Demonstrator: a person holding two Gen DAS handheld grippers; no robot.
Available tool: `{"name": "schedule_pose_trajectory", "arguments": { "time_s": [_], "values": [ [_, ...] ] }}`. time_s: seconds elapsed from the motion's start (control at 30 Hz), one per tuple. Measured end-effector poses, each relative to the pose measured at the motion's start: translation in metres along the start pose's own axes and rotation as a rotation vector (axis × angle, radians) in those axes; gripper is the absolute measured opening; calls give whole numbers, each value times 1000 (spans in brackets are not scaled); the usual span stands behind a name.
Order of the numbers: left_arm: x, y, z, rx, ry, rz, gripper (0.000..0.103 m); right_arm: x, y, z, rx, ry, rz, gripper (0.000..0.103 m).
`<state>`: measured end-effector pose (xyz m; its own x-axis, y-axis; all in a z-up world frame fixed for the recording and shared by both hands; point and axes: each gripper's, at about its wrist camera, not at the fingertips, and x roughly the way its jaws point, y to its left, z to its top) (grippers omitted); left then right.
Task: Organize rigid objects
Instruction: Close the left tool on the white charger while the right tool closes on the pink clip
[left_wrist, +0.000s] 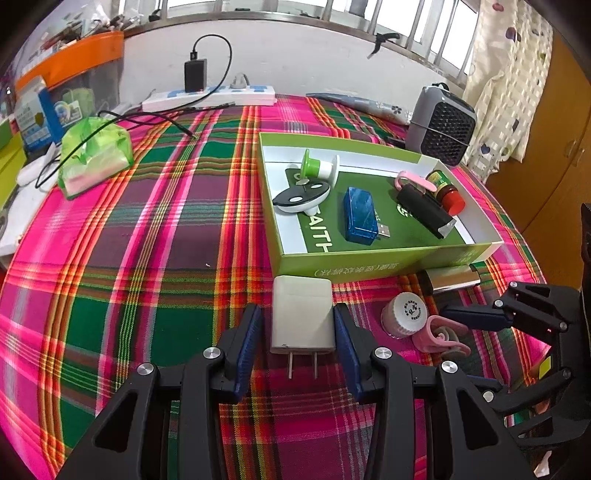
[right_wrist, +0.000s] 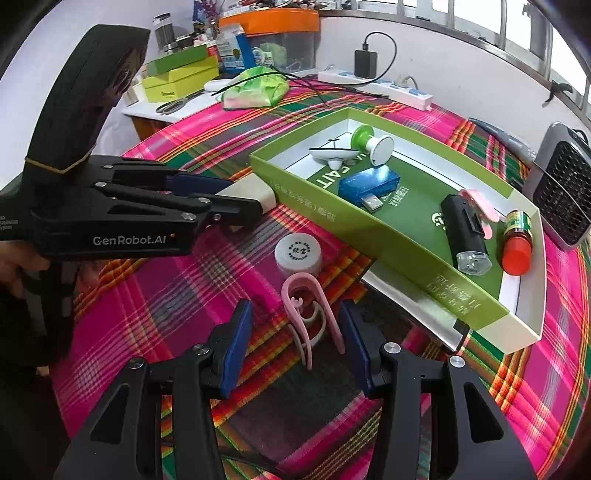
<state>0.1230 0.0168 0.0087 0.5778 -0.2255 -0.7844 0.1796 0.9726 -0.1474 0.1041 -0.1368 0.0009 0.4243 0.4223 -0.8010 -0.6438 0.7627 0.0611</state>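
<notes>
White charger (left_wrist: 303, 314) bracketed by left gripper (left_wrist: 298, 332), pink clip (right_wrist: 310, 314) by right gripper (right_wrist: 295, 339) (both spread, neither gripping); box (left_wrist: 369, 258) awaits them.

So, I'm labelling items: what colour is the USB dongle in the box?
Translucent blue, with a silver plug: the USB dongle shows best in the left wrist view.

A plaid tablecloth (left_wrist: 147, 258) in pink, green and red covers the table, which stands against a white wall (left_wrist: 295, 62) under a barred window (left_wrist: 406, 22) bright with daylight. A patterned curtain (left_wrist: 506, 74) hangs at the right beside a wooden cabinet (left_wrist: 561, 155). A white power strip (left_wrist: 210, 98) lies along the wall, and a grey fan heater (left_wrist: 441, 125) stands near the curtain.
</notes>
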Motion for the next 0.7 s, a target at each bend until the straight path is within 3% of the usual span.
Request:
{"name": "schedule_pose_trajectory", "arguments": {
  "time_s": [0.2, 0.7],
  "values": [
    [0, -1, -1, 2, -2, 7, 39, 0, 3, 0, 29, -15, -38, 49],
    [0, -1, -1, -3, -7, 34, 33, -3, -1, -2, 62, -35, -90, 28]
  ]
}}
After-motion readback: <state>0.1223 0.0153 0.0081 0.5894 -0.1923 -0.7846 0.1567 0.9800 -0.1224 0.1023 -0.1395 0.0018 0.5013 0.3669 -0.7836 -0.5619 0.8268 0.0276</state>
